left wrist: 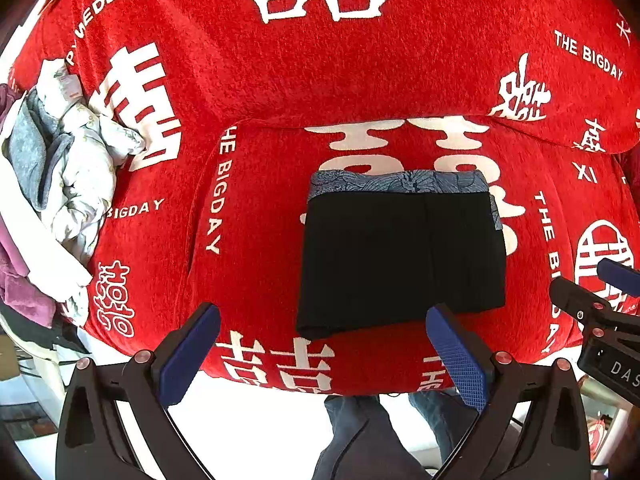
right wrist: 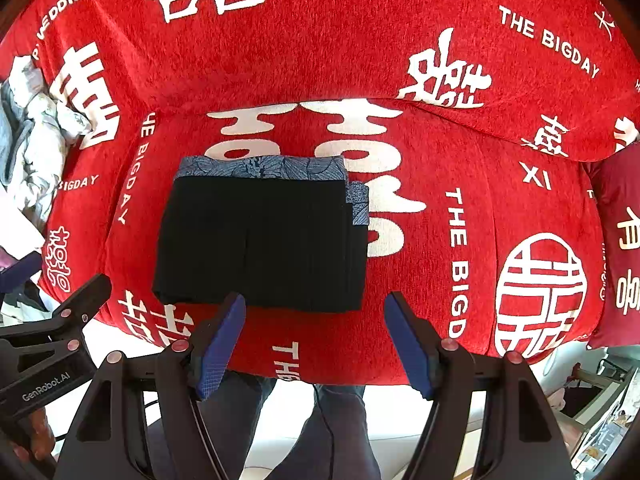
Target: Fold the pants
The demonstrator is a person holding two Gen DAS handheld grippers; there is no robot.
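The black pants (left wrist: 400,256) (right wrist: 260,240) lie folded into a compact rectangle on the red seat cushion (left wrist: 256,264) (right wrist: 432,248). A blue patterned garment (left wrist: 400,182) (right wrist: 264,168) peeks out beneath their far edge and right side. My left gripper (left wrist: 322,340) hovers above the near edge of the pants, open, with nothing between its blue pads. My right gripper (right wrist: 316,328) hangs over the cushion's front just near the pants, open and empty too. Each gripper shows at the edge of the other's view: the right gripper (left wrist: 592,300), the left gripper (right wrist: 60,312).
A pile of pale and grey clothes (left wrist: 64,168) (right wrist: 28,136) lies on the sofa's left part. The red sofa back (left wrist: 320,64) rises behind the cushion. A dark red pillow (right wrist: 616,248) sits at the right. A person's legs (right wrist: 328,432) stand below the cushion's front edge.
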